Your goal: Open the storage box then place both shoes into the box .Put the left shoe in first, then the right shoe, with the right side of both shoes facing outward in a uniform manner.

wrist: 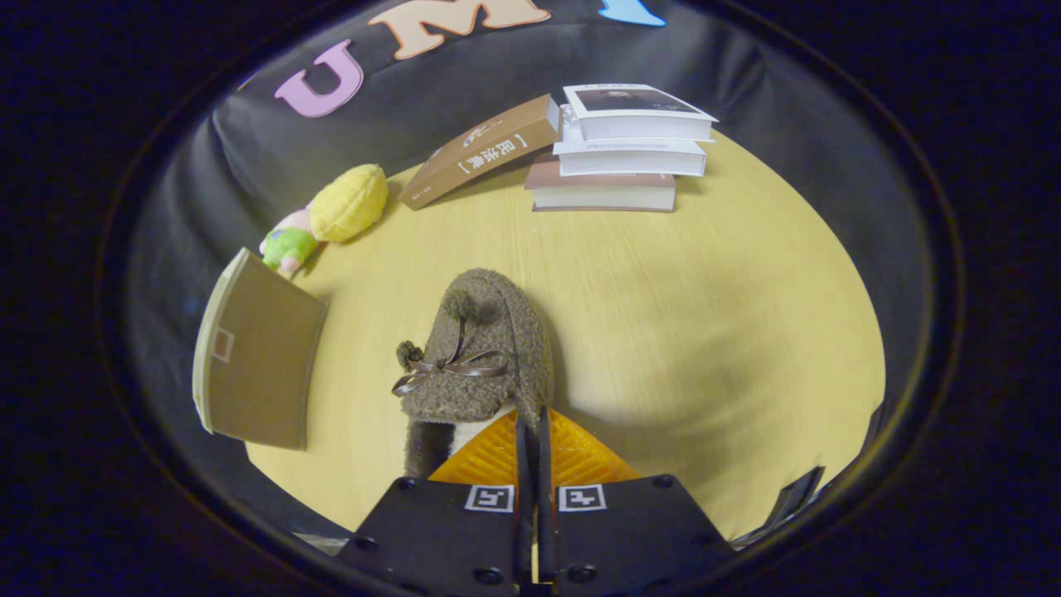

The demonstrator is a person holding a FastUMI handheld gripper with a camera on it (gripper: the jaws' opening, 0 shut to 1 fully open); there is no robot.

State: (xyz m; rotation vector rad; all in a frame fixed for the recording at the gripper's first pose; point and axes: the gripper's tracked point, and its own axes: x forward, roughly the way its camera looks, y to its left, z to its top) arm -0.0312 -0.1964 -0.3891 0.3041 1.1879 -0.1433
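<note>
Evidently one brown fuzzy shoe is held at its heel end by the claw, whose fingers are drawn close together with the rim of the shoe's opening pinched between them; the toe, with its pom-poms and ribbon bow, points away beyond the fingers. Whether the shoe is lifted or rests on the counter cannot be told. Which shoe of the pair this is cannot be judged from here either. Beside it, to the left, a brown cardboard panel is seen standing at a tilt, probably the lid or a wall of the storage box; its inside is hidden. The task is judged to be in its middle: a shoe is in hand but not yet placed. Farther off, a plush toy and a stack of books lie near the wall.
</note>
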